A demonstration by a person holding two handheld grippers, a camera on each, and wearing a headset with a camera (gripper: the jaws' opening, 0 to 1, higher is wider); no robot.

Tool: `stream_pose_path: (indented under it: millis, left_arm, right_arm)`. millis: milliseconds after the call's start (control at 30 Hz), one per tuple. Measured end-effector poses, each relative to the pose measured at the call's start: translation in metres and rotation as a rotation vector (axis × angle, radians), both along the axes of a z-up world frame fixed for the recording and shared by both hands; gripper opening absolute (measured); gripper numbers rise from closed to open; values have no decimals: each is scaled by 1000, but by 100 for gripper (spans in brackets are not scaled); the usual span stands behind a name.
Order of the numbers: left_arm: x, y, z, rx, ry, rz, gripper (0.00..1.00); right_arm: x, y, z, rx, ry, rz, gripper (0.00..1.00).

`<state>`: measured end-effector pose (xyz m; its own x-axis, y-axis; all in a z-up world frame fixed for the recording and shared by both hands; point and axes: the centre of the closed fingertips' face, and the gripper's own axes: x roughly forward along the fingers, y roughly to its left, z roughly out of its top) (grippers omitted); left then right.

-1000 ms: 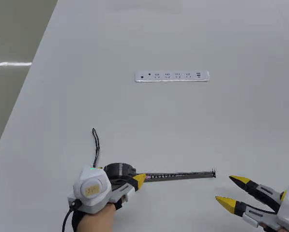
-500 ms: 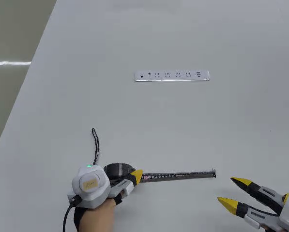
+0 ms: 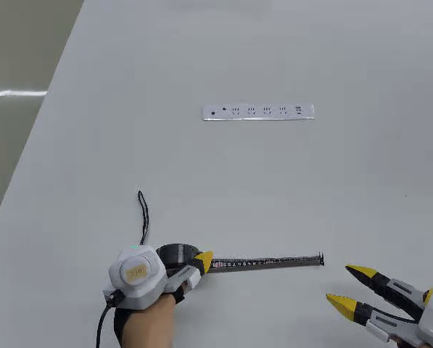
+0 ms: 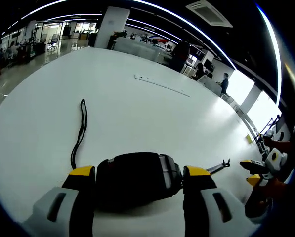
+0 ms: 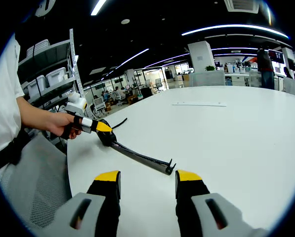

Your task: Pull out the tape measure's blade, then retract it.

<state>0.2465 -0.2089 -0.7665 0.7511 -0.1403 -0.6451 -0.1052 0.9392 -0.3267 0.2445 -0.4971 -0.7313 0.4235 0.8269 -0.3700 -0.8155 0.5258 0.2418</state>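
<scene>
The black tape measure case (image 3: 174,255) lies on the white table, and my left gripper (image 3: 194,262) is shut on it. In the left gripper view the case (image 4: 137,180) fills the gap between the yellow-tipped jaws of that gripper (image 4: 140,173). The blade (image 3: 267,262) lies flat, stretched rightward, and ends in its hook (image 3: 320,259). A black wrist strap (image 3: 143,214) trails away from the case. My right gripper (image 3: 341,283) hovers open just right of the hook, apart from it. In the right gripper view the hook (image 5: 169,168) sits just ahead of the open right gripper (image 5: 147,176).
A white power strip (image 3: 258,112) lies farther back on the table (image 3: 310,188). The table's left edge (image 3: 27,156) drops to a grey floor. A person's hand and sleeve hold the left gripper (image 5: 83,123) in the right gripper view.
The left gripper with the case has slid slightly left and toward me while the hook stays put. The right gripper has sunk a little lower, still open.
</scene>
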Motion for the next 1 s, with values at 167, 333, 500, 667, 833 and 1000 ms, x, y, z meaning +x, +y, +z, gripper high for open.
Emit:
stream_pose_path:
  millis: [167,333,500,667,833,1000]
  left_arm:
    - [0,0,-1,12,8,-5,66]
    - [0,-1,-1,19,14,-8,66]
    - [0,-1,-2,28,19,-18,66]
    - [0,-1,-3,34,20,-26,66]
    - [-1,-1,-2,38,17,-29,66]
    - [-1,-1,-2,39,17,-30,66]
  right_arm:
    - [1,1,1,1,0,1,44]
    - [0,2,0,-2,-1,3,44]
    - [1,2,-1,-4,1,6,44]
    - [2,2,0,-3,0,6,44]
    - [1,2,-3,-9,10,17,44]
    - [2,7,-5,4,56,56,43]
